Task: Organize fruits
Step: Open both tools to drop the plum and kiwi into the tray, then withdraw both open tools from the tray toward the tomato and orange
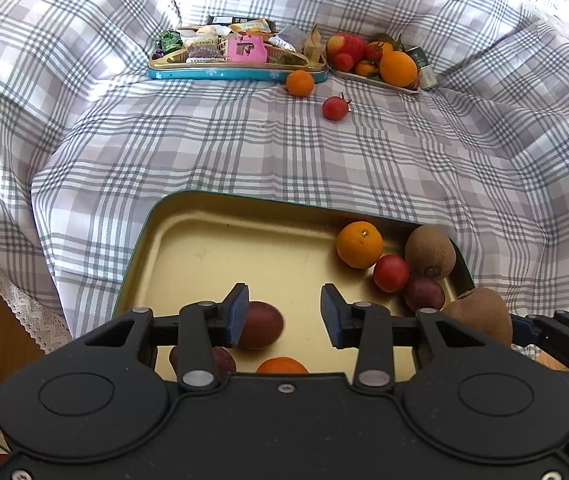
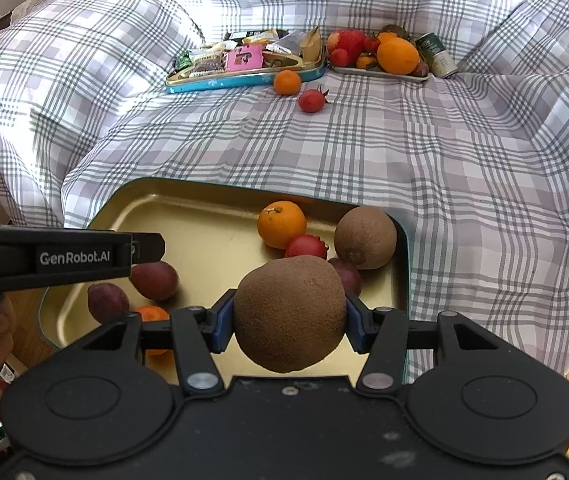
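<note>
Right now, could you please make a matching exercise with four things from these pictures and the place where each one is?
Things:
1. kiwi
2. orange
3. loose tomato
4. pink packet

Places:
A. in the blue snack tin
B. on the checked cloth, outside any tray
C. held in the right tool
D. inside the gold tray

Pairs: 1-C, 2-D, 3-B, 4-A

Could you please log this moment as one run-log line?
right gripper: jaws shut on kiwi above gold tray | left gripper: jaws open, empty | loose: tangerine, tomato
</note>
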Action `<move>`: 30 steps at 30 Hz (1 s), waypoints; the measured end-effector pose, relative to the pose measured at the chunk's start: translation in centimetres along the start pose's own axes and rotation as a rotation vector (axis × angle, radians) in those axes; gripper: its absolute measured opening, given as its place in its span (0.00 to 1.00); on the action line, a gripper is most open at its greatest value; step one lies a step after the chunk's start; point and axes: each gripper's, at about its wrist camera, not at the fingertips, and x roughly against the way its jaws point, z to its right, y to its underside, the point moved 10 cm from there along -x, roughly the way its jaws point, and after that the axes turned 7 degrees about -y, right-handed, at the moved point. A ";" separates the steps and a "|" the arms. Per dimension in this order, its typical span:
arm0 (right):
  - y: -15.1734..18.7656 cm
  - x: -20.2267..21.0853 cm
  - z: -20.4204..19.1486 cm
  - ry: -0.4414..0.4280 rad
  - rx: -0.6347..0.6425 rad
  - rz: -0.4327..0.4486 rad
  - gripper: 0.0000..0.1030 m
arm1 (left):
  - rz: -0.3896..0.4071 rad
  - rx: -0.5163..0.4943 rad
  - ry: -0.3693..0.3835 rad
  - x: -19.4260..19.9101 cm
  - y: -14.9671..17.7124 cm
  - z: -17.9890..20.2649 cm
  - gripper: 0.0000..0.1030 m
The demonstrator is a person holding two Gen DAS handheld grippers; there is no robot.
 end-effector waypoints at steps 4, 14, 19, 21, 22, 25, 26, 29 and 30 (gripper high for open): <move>0.1 -0.1 0.0 -0.011 -0.004 -0.001 0.54 | -0.006 0.009 -0.003 -0.1 0.1 -0.2 0.46; -0.3 0.4 -0.4 -0.008 0.027 0.022 0.53 | -0.005 0.009 -0.018 0.0 0.3 -0.3 0.46; -0.2 0.4 -0.1 0.002 0.016 0.021 0.53 | -0.009 0.008 -0.034 -0.1 0.3 -0.4 0.46; -0.3 0.4 -0.1 0.002 0.018 0.021 0.53 | -0.011 0.008 -0.037 -0.1 0.3 -0.5 0.46; -0.3 0.4 -0.1 0.002 0.019 0.021 0.53 | -0.011 0.008 -0.039 -0.1 0.3 -0.5 0.46; -0.3 0.4 -0.2 0.003 0.022 0.020 0.53 | -0.009 0.005 -0.055 -0.1 0.4 -0.6 0.46; -0.3 0.4 -0.2 0.002 0.020 0.020 0.53 | -0.009 0.005 -0.060 -0.1 0.4 -0.7 0.46; -0.3 0.3 -0.1 0.005 0.017 0.020 0.53 | -0.009 0.004 -0.071 -0.1 0.4 -0.9 0.46; -0.3 0.3 0.0 0.006 0.016 0.020 0.53 | -0.009 0.003 -0.078 -0.1 0.3 -1.0 0.46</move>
